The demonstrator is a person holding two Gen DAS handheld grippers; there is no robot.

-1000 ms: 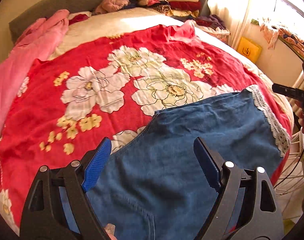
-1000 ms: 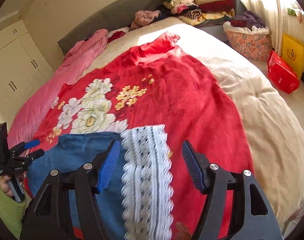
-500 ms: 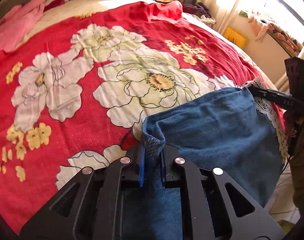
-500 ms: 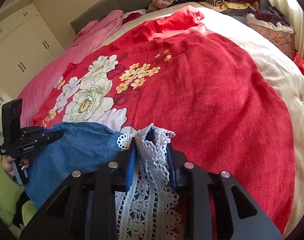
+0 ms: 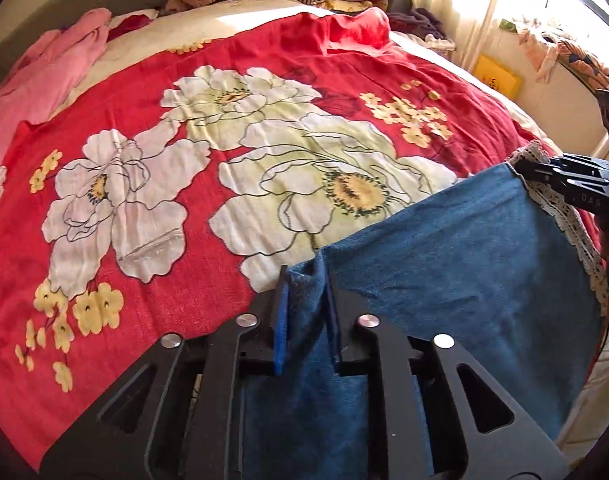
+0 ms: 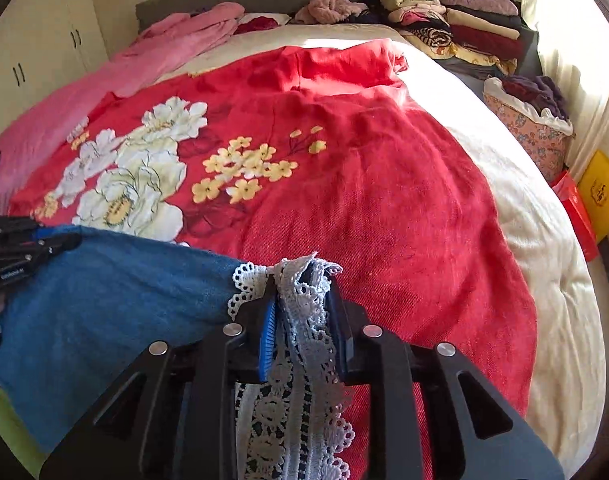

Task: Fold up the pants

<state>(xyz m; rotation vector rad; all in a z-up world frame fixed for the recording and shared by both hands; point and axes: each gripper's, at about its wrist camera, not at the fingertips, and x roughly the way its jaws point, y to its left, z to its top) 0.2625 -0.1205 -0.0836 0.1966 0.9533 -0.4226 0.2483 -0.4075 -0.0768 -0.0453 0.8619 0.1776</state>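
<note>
Pants, soft limp denim, hang over near edge of red blanket. Left gripper pinches denim corner, right gripper lace hem; jaws easing open, cloth between. You grip corners firmly; lace snags.

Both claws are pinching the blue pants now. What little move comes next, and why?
Probably lift both corners together and carry them forward over the red flowered blanket. The left claw pinches the plain denim corner of the blue pants, the right claw pinches the lace edge, though both are easing open slightly, and the cloth between them lies flat, ready to fold.
</note>
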